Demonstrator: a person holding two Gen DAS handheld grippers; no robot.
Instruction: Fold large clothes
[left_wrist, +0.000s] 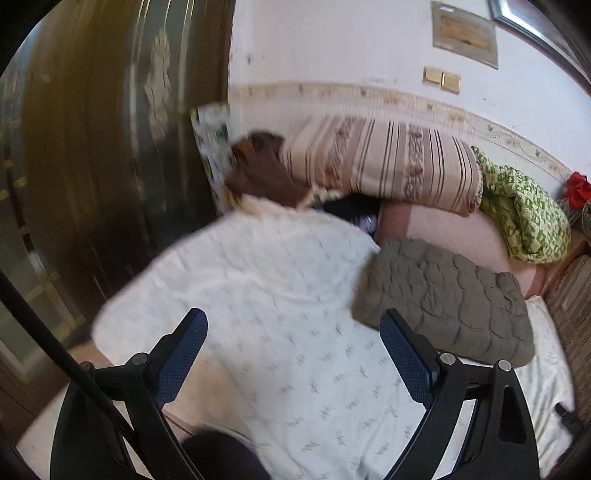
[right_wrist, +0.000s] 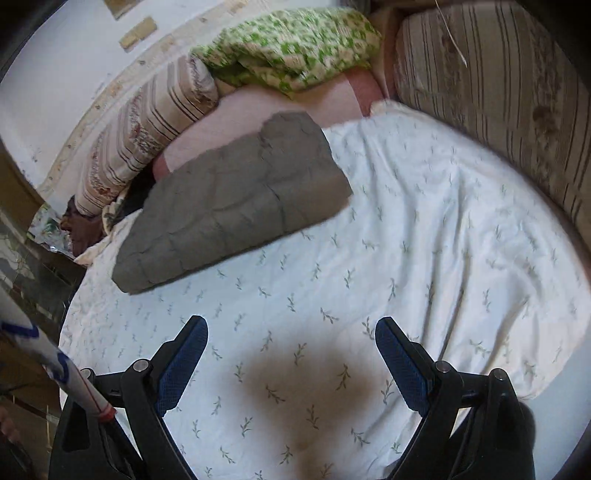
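A folded grey quilted garment (left_wrist: 447, 299) lies on the white leaf-print bed sheet (left_wrist: 280, 295). In the right wrist view the same grey garment (right_wrist: 236, 203) lies further back on the sheet (right_wrist: 406, 240). My left gripper (left_wrist: 293, 328) is open and empty above the sheet, with the garment just beyond its right finger. My right gripper (right_wrist: 291, 332) is open and empty above the sheet, in front of the garment and apart from it. A dark shadow falls on the sheet between its fingers.
A striped bolster (left_wrist: 384, 158), a green patterned blanket (left_wrist: 524, 210) and a pink quilt (left_wrist: 450, 229) lie along the wall. A dark wooden wardrobe (left_wrist: 92, 147) stands left of the bed. A striped sofa back (right_wrist: 509, 92) borders the bed's right side.
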